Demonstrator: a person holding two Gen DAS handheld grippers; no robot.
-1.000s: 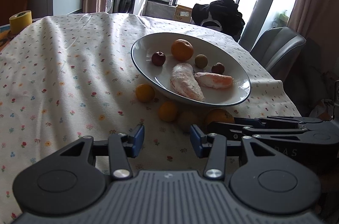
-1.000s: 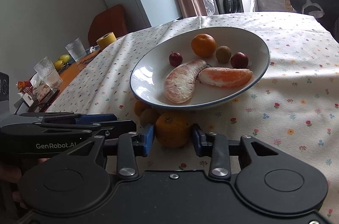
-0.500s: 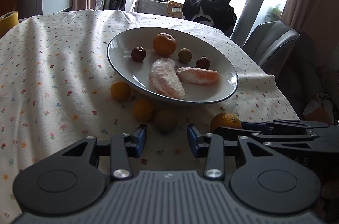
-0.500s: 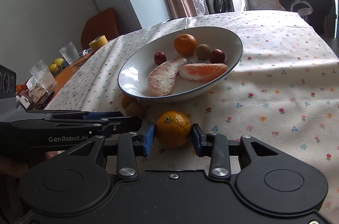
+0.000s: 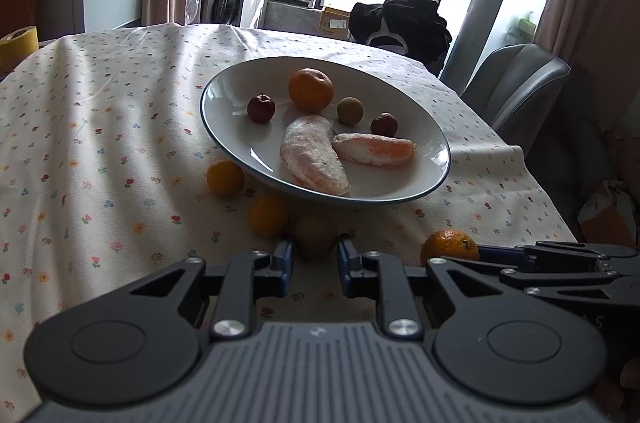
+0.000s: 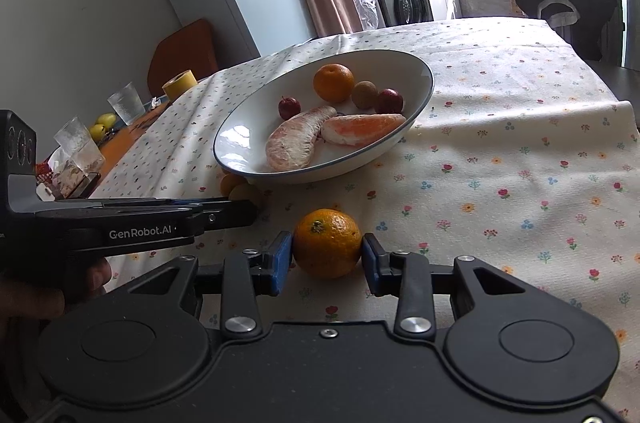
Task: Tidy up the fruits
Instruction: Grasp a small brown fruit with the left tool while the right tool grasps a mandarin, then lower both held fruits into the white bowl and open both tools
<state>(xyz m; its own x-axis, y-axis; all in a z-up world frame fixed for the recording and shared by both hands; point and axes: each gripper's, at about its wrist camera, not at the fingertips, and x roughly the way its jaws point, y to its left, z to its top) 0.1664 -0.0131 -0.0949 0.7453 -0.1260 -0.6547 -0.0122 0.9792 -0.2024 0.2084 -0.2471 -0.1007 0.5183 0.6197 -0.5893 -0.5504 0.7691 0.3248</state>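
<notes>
Tablecloth (image 6: 500, 151) wrinkled, so loose fruit prone to rolling off. White bowl (image 5: 224, 127) already crowded with pomelo segments (image 5: 314, 159), little room left. Right gripper (image 6: 327, 257) clamped on mandarin (image 6: 327, 243) low over cloth; squeezing risks bruising. Left gripper (image 5: 314, 259) spread around brownish fruit (image 5: 315, 233), possibly a kiwi, not yet pinched; could nudge neighbouring kumquat (image 5: 267, 216).

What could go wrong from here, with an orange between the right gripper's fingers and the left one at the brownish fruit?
1. The right gripper pinches the round orange only at its sides; it may slip out and roll.
2. The left gripper flanks the brownish fruit, which sits against a small orange; closing may nudge that neighbour away.
3. The plate is crowded, and added fruit could roll.
</notes>
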